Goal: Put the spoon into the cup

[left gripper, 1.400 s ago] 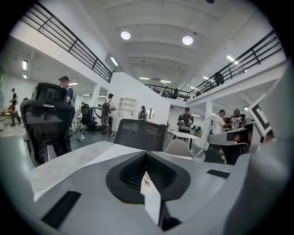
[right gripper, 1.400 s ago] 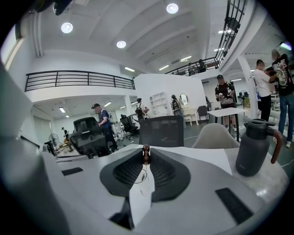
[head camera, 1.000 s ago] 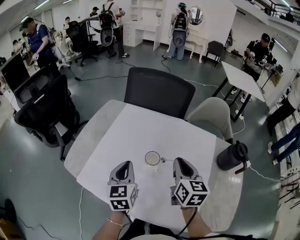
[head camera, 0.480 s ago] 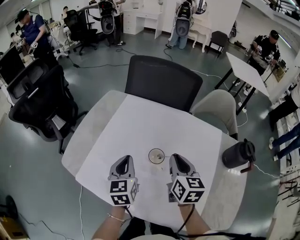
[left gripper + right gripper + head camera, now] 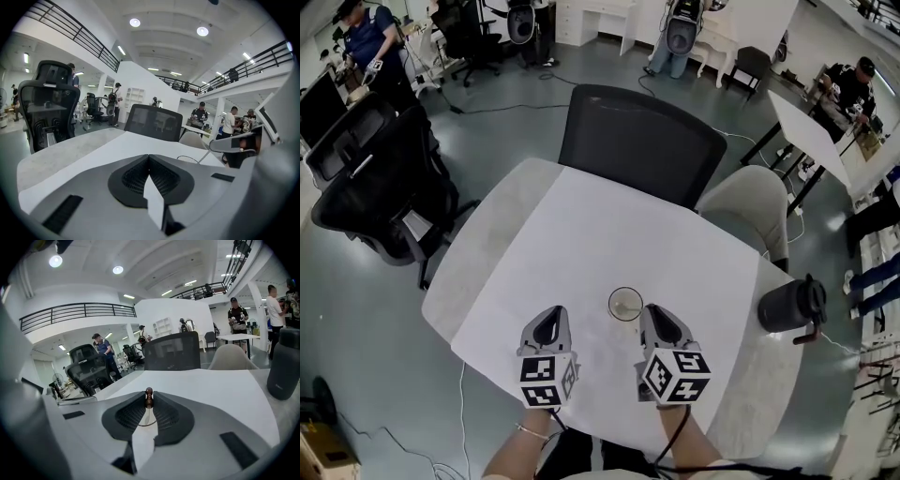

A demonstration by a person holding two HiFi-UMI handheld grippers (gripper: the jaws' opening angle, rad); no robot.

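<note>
A clear glass cup (image 5: 625,304) stands on the white table (image 5: 581,234) between my two grippers. My right gripper (image 5: 655,319) sits just right of the cup, shut on the spoon. The spoon's brown beaded end (image 5: 149,396) pokes up between the jaw tips. In the left gripper view the spoon's thin stem (image 5: 206,153) slants down from the right gripper toward the cup's rim (image 5: 187,159). My left gripper (image 5: 549,325) hovers left of the cup, shut and empty. In the head view the right gripper hides the spoon.
A black jug (image 5: 792,305) stands at the table's right edge. A black chair (image 5: 642,141) and a beige chair (image 5: 745,211) are tucked at the far side, and a black office chair (image 5: 384,197) stands to the left. People work in the background.
Both grippers have sunk toward the table. The right gripper with the spoon has come closer to the cup, and the spoon's stem no longer shows in the head view.
</note>
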